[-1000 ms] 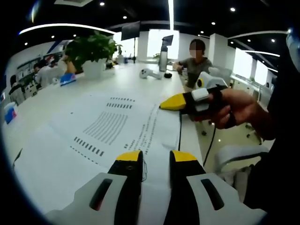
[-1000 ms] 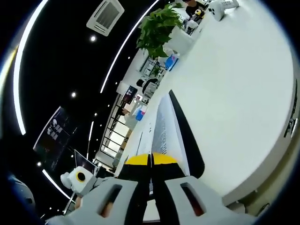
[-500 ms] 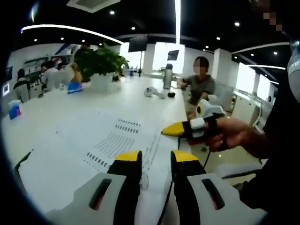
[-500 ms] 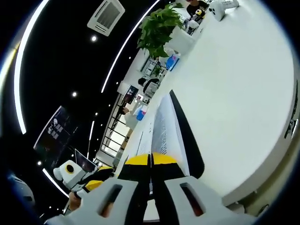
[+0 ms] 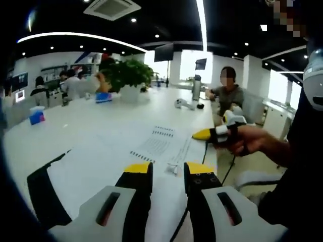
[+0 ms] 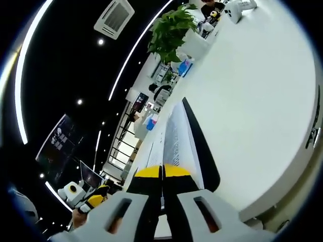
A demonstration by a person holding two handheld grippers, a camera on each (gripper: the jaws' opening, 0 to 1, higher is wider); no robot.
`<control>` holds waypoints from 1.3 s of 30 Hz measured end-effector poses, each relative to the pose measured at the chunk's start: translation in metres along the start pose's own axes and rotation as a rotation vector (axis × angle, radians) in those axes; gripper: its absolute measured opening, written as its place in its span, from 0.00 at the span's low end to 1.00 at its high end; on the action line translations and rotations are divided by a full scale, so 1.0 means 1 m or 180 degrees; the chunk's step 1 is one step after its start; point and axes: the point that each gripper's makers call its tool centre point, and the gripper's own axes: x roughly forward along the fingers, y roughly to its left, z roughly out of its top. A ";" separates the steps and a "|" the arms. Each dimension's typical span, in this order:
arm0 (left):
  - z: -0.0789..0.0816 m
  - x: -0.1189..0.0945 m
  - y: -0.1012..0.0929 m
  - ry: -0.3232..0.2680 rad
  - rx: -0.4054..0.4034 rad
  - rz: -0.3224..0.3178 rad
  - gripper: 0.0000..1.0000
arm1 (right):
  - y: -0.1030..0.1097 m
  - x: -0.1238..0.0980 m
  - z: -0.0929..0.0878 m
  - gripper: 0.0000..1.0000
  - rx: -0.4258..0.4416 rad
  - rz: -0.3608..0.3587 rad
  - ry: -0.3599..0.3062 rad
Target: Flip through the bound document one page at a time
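Across the left gripper view, the bound document (image 5: pixel 126 156) lies open on the white table (image 5: pixel 75 126), its printed page showing rows of dark lines. Compared with a second ago the camera has pulled back and up: the page looks smaller and a dark cover edge shows at the lower left. The left gripper (image 5: pixel 167 170) hangs above the near edge with its yellow-tipped jaws a narrow gap apart, holding nothing. To the right, a hand holds the right gripper (image 5: pixel 203 134) at the document's right edge, where it has stayed. A potted plant (image 5: pixel 127 75) stands farther down the table.

Within the right gripper view, almost nothing has changed. The right gripper (image 6: pixel 162 172) has its jaws pressed together on a page (image 6: pixel 176 136) seen nearly edge-on, with the dark cover beside it. The left gripper shows at the lower left.

Judging from this, the left has drawn clear so the pinched page can be turned next.
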 end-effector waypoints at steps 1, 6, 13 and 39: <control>-0.001 -0.005 0.002 -0.0009 -0.0003 0.0024 0.27 | 0.000 0.000 0.000 0.01 -0.0011 -0.0001 -0.0006; -0.012 -0.034 0.017 -0.0059 -0.0102 0.0259 0.27 | 0.000 0.000 -0.001 0.01 -0.0067 -0.0035 -0.0014; -0.037 -0.068 0.032 -0.0148 -0.0325 0.0567 0.27 | -0.001 0.000 0.000 0.01 -0.0071 -0.0038 -0.0030; -0.051 -0.141 0.052 -0.0534 -0.0421 0.1222 0.26 | -0.002 0.001 -0.002 0.01 -0.0110 -0.0178 0.0019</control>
